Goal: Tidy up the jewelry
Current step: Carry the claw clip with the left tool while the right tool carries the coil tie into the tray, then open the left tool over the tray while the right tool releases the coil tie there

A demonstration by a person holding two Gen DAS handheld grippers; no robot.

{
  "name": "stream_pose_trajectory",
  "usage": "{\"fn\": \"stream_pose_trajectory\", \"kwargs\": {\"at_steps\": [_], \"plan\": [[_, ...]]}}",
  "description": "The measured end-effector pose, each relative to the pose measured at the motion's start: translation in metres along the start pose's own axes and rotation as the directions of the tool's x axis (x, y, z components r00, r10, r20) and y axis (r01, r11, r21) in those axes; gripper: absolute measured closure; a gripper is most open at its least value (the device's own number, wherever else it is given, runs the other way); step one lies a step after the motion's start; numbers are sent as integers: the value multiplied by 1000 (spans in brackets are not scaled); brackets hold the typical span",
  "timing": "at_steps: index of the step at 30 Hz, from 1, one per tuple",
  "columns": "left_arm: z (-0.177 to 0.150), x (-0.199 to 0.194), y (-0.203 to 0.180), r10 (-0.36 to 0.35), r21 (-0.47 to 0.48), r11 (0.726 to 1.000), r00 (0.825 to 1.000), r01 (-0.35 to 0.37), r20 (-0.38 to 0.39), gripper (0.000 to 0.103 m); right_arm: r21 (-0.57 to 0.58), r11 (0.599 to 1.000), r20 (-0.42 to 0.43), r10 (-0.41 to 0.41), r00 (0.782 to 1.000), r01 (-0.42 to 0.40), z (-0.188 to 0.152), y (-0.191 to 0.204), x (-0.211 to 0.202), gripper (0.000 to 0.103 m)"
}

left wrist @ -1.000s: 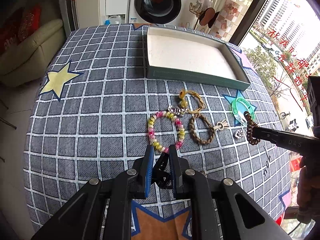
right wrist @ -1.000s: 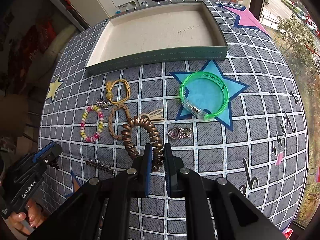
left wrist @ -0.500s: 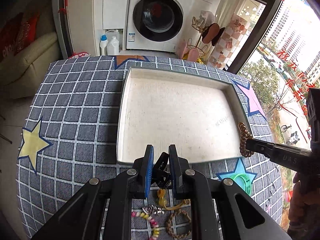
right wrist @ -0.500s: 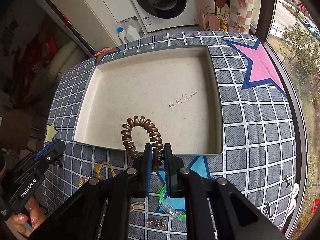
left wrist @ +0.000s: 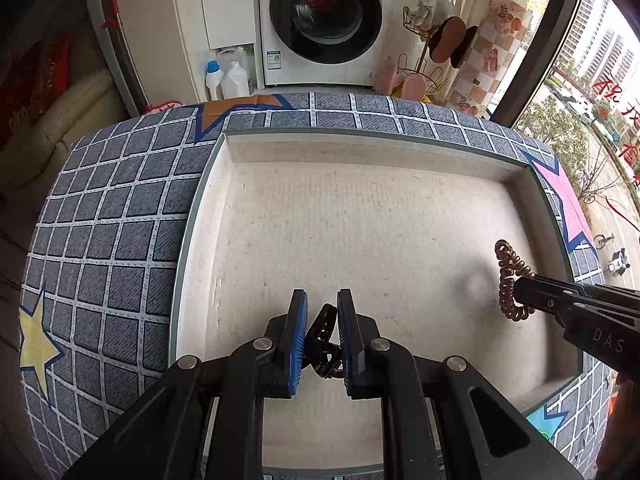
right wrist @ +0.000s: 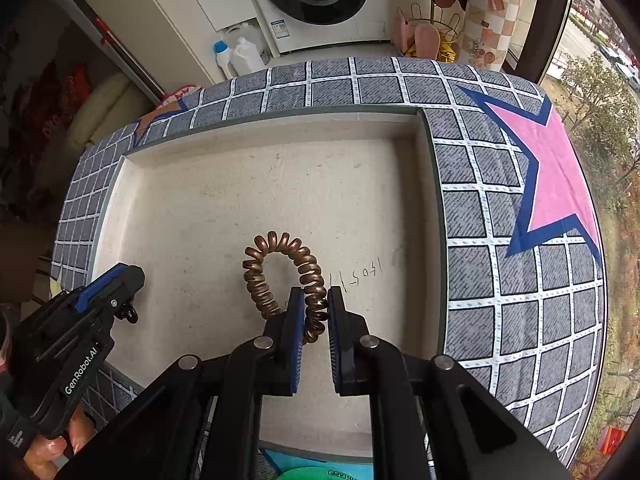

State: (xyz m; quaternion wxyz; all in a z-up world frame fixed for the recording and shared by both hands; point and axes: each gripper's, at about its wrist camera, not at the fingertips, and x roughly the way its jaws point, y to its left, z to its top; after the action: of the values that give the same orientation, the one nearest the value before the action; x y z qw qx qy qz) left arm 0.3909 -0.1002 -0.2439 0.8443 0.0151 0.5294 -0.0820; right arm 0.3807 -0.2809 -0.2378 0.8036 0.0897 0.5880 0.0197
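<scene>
A shallow green-rimmed tray (left wrist: 208, 184) with a bare off-white floor lies on the checked table; it also shows in the right wrist view (right wrist: 434, 184). My left gripper (left wrist: 322, 304) is shut on a small black hair clip (left wrist: 323, 338) and holds it above the tray's near-left part. My right gripper (right wrist: 314, 300) is shut on a bronze spiral hair tie (right wrist: 276, 268), hanging over the tray's right part. The spiral hair tie also shows in the left wrist view (left wrist: 509, 280), and the left gripper with its clip in the right wrist view (right wrist: 124, 300).
The table has a grey checked cloth (left wrist: 100, 216) with coloured stars. A green bangle (right wrist: 312, 474) peeks at the tray's near edge. A washing machine (left wrist: 324, 20), bottles (left wrist: 224, 76) and a rack stand beyond the table's far edge.
Both grippers have moved forward from over the loose jewelry to above the tray, each still holding its item. The remaining jewelry has dropped out of view.
</scene>
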Motion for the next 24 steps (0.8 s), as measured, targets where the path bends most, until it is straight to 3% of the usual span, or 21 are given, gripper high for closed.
{"fn": "stream_pose_trajectory", "kwargs": {"at_steps": [5,7,8,9,12,14,22,24], "plan": [[-3,10,-2,36,18,999,999,-36,-14,73,-9,1000,-11,-13,1000,13,-1,0,10,90],[-3,10,-4,73,31,997,997,-73,-6,44,-20,1000,-5,-22,1000,22,-2,2,11,90],[-3,10,-5,96,35,995,995,-96,-2,12,-24,999,-4,-24,1000,24,-2,2,11,90],[-3,8,-5,120,34,992,993,-120,20,5,-29,999,-4,-27,1000,27,-2,3,11,90],[-3,4,-7,122,49,991,992,-124,28,5,-30,999,-5,-15,1000,15,-4,3,9,79],[-2,3,-8,122,55,991,992,-123,21,5,-25,999,0,-20,1000,20,-4,3,7,44],[-8,-35,-3,99,32,994,992,-102,79,5,43,998,61,52,997,-54,-6,-4,-19,36],[-14,-46,0,95,32,995,992,-98,88,0,59,996,81,69,994,-74,-8,-4,-28,33]]}}
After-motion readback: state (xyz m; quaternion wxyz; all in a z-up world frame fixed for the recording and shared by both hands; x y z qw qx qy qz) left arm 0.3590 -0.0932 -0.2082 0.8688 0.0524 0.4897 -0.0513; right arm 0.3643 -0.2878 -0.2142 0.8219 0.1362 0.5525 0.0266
